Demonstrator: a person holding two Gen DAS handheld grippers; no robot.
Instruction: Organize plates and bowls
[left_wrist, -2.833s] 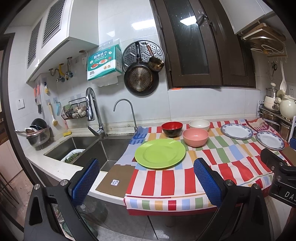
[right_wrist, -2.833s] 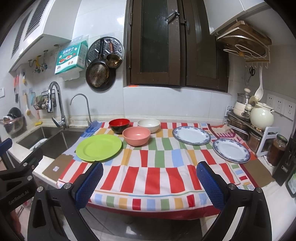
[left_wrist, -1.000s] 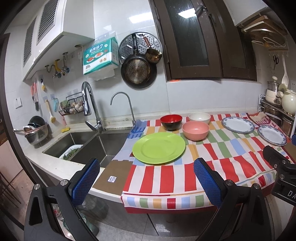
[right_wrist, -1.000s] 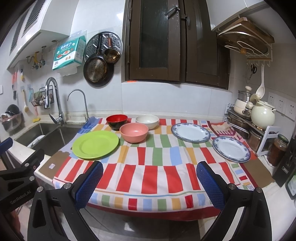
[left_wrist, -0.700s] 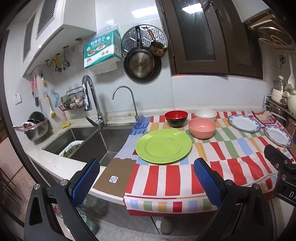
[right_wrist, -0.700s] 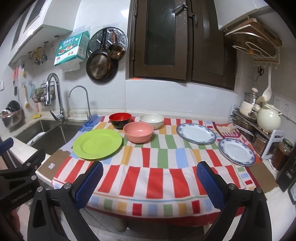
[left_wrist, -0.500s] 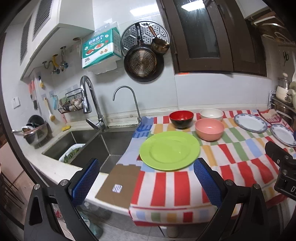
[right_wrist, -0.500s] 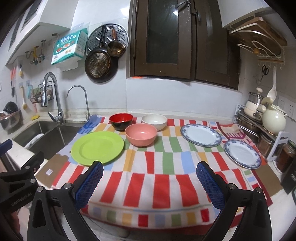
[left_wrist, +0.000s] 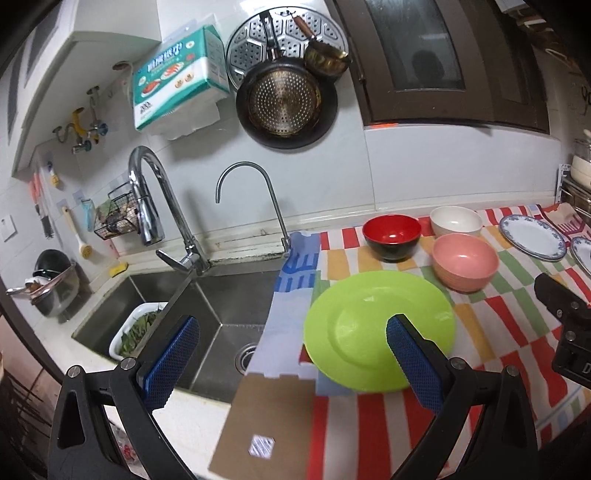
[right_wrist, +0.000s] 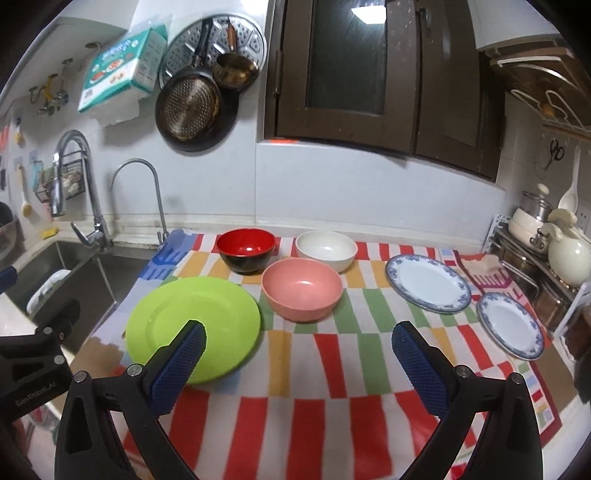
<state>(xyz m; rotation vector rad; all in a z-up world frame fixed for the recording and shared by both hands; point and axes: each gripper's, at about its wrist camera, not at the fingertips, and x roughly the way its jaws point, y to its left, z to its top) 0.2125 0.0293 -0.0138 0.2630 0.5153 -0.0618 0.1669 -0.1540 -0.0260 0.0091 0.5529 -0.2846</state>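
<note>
A green plate (left_wrist: 373, 325) (right_wrist: 192, 325) lies on the striped cloth (right_wrist: 332, 369) near the sink. Behind it stand a red-and-black bowl (right_wrist: 245, 249), a white bowl (right_wrist: 327, 249) and a pink bowl (right_wrist: 301, 288). Two blue-rimmed white plates (right_wrist: 428, 282) (right_wrist: 511, 325) lie at the right. My left gripper (left_wrist: 291, 358) is open and empty, above the counter edge by the green plate's left side. My right gripper (right_wrist: 299, 365) is open and empty, above the cloth in front of the pink bowl.
A steel sink (left_wrist: 221, 306) with two taps (left_wrist: 159, 206) lies left of the cloth. A brown card (left_wrist: 266, 421) lies at the counter edge. Pans (right_wrist: 192, 107) hang on the wall. Pots and a cream kettle (right_wrist: 567, 254) stand on a rack at the right.
Both grippers have moved forward and closer to the counter; the dishes look larger. The left view has swung toward the sink. No dish has moved.
</note>
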